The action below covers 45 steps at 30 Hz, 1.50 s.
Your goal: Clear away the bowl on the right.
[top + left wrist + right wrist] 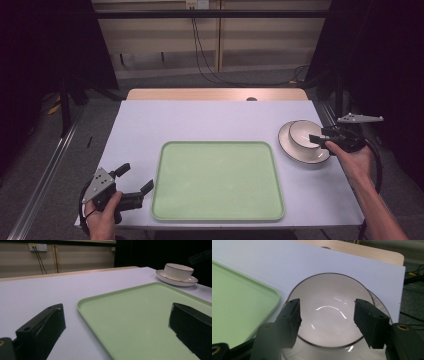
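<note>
My right gripper (325, 323) hung over the bowl (306, 134), jaws wide, gripping nothing — the bowl sat on its plate (300, 150), right of the green tray (217, 215). My left gripper (134, 184) waited open. Everything remained — the bowl unlifted.

A white bowl (306, 134) with a thin dark rim line stands upright and empty on a matching white saucer (295, 149). The pair sits near the counter's right edge, just beside the green tray's far right corner.
</note>
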Motion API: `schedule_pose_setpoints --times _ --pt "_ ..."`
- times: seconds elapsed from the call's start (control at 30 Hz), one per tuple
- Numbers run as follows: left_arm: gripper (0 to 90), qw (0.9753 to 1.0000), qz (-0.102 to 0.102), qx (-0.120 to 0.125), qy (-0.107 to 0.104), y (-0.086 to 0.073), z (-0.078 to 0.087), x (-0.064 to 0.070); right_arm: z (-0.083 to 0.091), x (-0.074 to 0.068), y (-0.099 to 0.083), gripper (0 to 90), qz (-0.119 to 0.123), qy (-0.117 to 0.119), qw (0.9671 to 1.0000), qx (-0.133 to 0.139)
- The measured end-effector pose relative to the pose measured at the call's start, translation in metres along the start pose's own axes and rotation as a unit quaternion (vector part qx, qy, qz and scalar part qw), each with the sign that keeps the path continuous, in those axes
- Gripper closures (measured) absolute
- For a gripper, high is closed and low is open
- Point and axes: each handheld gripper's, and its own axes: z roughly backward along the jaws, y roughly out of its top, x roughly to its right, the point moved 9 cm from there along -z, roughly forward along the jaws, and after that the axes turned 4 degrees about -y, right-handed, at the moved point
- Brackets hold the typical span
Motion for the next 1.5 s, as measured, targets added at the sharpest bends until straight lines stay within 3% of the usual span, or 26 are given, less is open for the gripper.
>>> schedule_pose_setpoints --times 0.13,0.4,0.53,0.8,1.0,1.13,1.2,1.5 --pt "0.8 1.0 -0.002 -0.002 0.002 0.0 0.0 0.0 -0.009 0.018 -0.002 40.7 -0.007 -0.025 0.9995 -0.019" --pt "0.8 1.0 -0.003 -0.002 0.001 -0.001 0.0 -0.001 -0.026 0.039 -0.005 46.3 -0.016 -0.058 0.997 -0.049" --pt "0.8 1.0 -0.003 -0.002 0.001 -0.001 -0.001 0.0 -0.032 0.047 -0.008 47.4 -0.033 -0.073 0.9946 -0.067" --pt "0.8 1.0 -0.005 -0.002 0.0 -0.001 -0.001 0.0 -0.042 0.05 -0.021 57.6 -0.037 -0.08 0.9909 -0.101" --pt "0.8 1.0 -0.006 -0.003 0.0 -0.001 -0.001 0.0 -0.048 0.046 -0.027 65.0 -0.044 -0.066 0.9895 -0.121" --pt "0.8 1.0 -0.005 -0.003 -0.003 -0.002 0.0 0.0 -0.052 0.046 -0.029 69.9 -0.041 -0.067 0.9891 -0.124" --pt "0.8 1.0 -0.005 -0.003 -0.003 -0.001 0.0 -0.001 -0.052 0.045 -0.029 73.4 -0.052 -0.061 0.9888 -0.126" --pt "0.8 1.0 -0.005 -0.003 0.001 -0.001 0.002 -0.001 -0.053 0.046 -0.03 79.1 -0.061 -0.061 0.9873 -0.133"
